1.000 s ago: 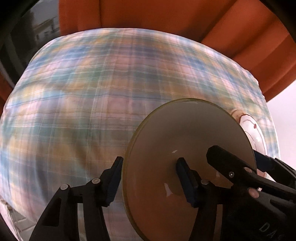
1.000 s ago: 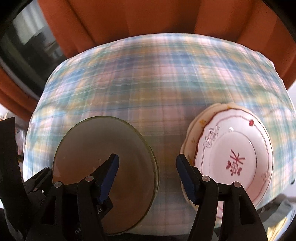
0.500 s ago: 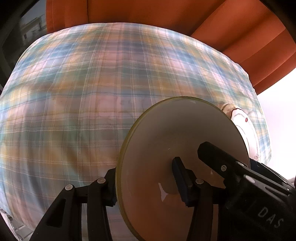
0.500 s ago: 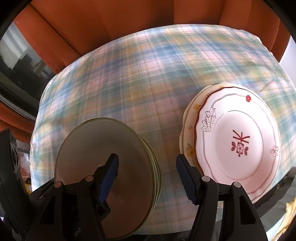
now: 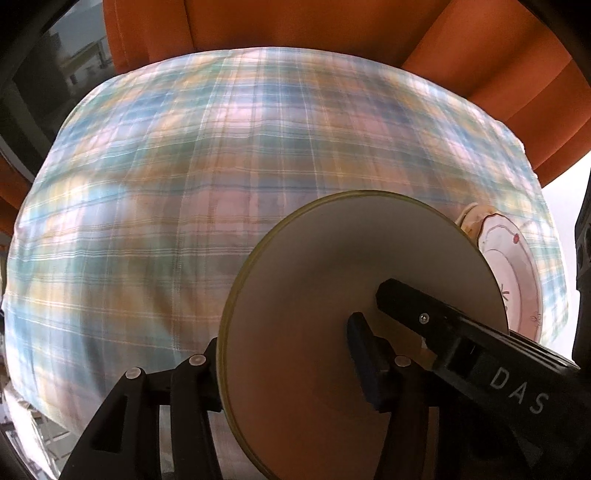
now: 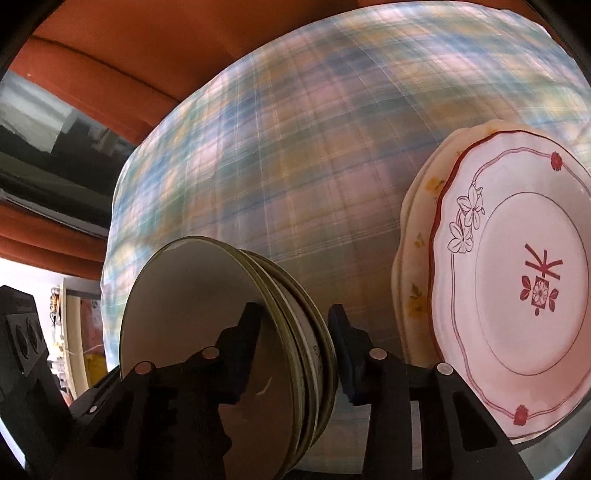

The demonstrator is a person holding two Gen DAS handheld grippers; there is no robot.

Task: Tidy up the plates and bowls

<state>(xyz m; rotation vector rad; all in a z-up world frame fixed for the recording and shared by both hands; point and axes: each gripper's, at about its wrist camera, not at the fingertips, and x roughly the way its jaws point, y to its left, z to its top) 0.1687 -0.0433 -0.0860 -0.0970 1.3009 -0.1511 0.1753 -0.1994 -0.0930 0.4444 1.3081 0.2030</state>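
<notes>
Item: olive-rimmed plate stack [image 6: 221, 332], several plates deep, at the near edge of the plaid-covered counter [image 5: 221, 184].

Left gripper [image 5: 288, 365]: jaws straddled the stack's rim, one blue pad on the top face and the other hidden under the edge; it looked pinched on the stack, probably to steady or lift it.

Right gripper [image 6: 295, 339]: jaws had just been closing with the stack's opposite rim between them. One pad lay over the top plate, the other sat just beside the lowest rim; whether both pads pressed yet could not be told. A hold from both sides suits a heavy, slippery pile.

Second item: floral plate [image 6: 517, 284], red-trimmed, resting on a cream plate [image 6: 413, 266], to the right of the stack and apart from it. Judged to be the sorting place for patterned ware, kept separate from the plain set.

Backdrop: orange curtain [image 5: 332, 26] behind the counter.
</notes>
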